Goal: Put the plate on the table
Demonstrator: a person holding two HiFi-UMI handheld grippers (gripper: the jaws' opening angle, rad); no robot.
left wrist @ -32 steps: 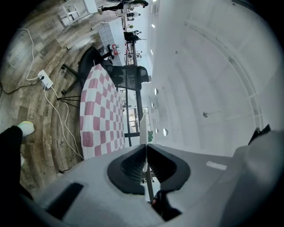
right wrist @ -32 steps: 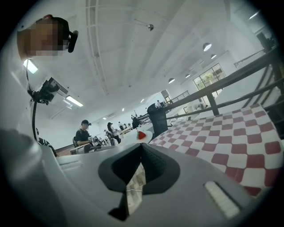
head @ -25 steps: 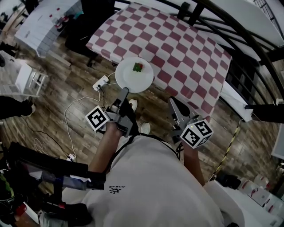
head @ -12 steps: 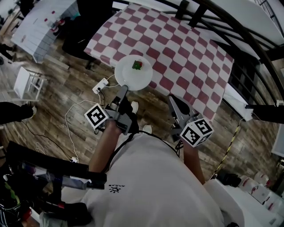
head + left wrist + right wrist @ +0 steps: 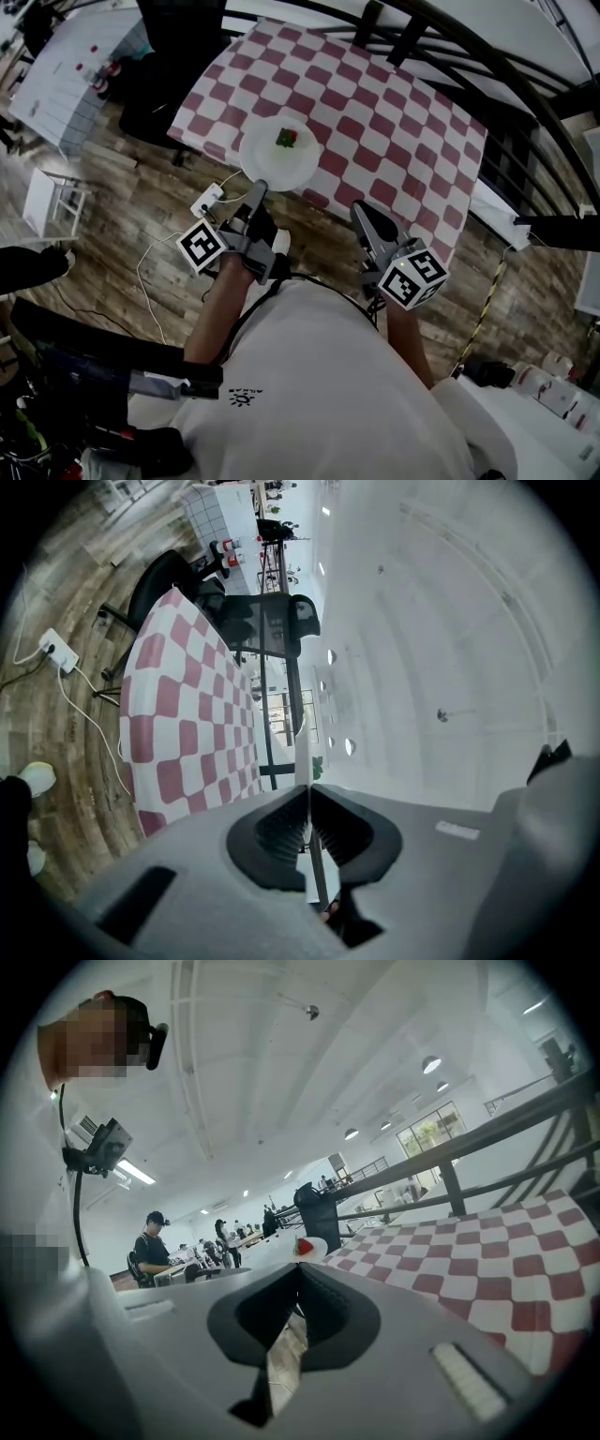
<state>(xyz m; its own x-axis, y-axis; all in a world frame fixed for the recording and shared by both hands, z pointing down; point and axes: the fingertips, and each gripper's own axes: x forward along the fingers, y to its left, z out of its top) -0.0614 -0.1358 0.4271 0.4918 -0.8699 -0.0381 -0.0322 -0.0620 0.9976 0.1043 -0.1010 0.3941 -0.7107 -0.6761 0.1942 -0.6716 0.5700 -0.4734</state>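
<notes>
A white plate carries a small red and green piece of food. It overlaps the near edge of the table with the red and white checked cloth; whether it rests there I cannot tell. My left gripper is shut on the plate's near rim. In the left gripper view the plate shows edge-on as a thin white line between the closed jaws of the left gripper. My right gripper hangs to the right, shut with nothing in it. From the right gripper the plate and food show beyond the tips.
A white power strip with cables lies on the wooden floor below the plate. A black chair stands at the table's left, and a dark railing runs behind it. Another white table is far left. People sit at desks in the distance.
The left gripper has carried the plate forward, and it now lies further over the checked cloth. The right gripper has stayed beside it, still shut.
</notes>
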